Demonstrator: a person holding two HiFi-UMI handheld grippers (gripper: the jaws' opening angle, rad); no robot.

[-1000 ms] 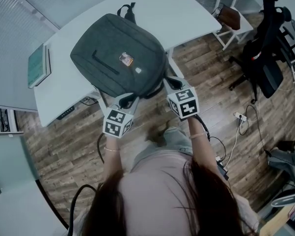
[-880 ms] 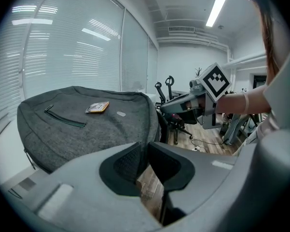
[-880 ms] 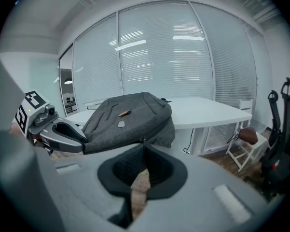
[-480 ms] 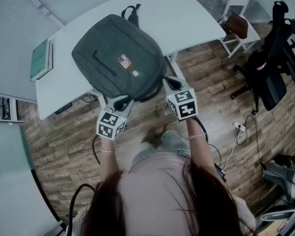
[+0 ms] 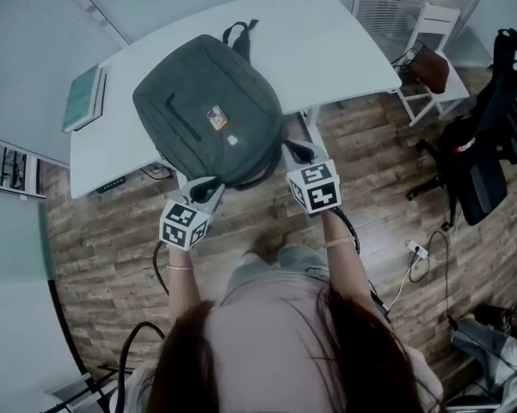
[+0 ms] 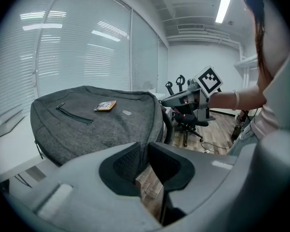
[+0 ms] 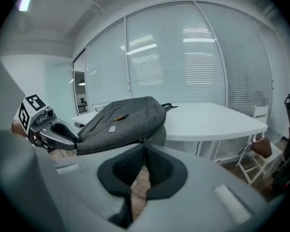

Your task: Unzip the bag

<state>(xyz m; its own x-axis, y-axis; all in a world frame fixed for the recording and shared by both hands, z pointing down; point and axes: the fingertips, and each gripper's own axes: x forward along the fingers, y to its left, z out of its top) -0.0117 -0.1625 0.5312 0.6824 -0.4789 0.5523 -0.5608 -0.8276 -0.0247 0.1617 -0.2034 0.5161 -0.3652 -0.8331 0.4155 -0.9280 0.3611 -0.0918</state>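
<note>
Grey fabric backpack [image 5: 211, 114] lies flat on the white bench [image 5: 327, 41], its near end overhanging the edge towards the person. The left hand-held gripper [image 5: 208, 188] pinches the cloth at the near left corner, anchoring it. The right hand-held gripper [image 5: 299, 151] has its jaws pressed almost together on what looks like a small dark zipper pull [image 7: 143, 141] at the near right rim. The step in hand looks like the start of the opening pull; no gap in the zip shows. The next move calls for the right to draw the pull along the rim while the left holds the fabric taut.
</note>
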